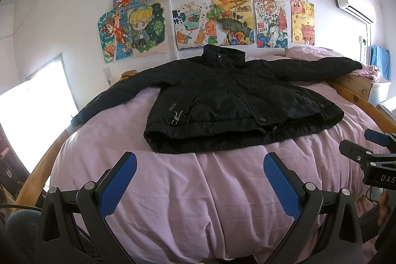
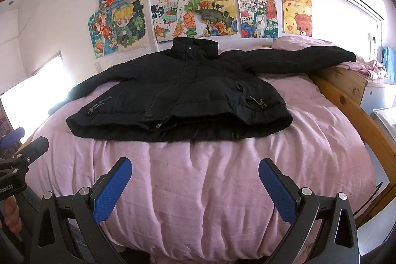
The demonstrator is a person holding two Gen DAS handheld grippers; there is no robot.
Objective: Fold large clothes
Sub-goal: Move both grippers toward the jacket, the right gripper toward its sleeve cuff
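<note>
A black jacket (image 1: 230, 100) lay flat and zipped on the pink quilt (image 1: 198, 189) of a bed, collar toward the wall, both sleeves spread out to the wooden bed frame (image 2: 346, 100) on either side. Bare quilt lay between the hem and both tongs. The left tongs (image 1: 199, 182) hovered released, holding nothing; the right tongs (image 2: 195, 187) likewise gaped wide and empty over the near quilt. A bright window (image 1: 32, 110) stood left, drawings (image 1: 205, 4) covered the wall, an air conditioner (image 1: 354, 1) hung right. One drawing read "2024".
</note>
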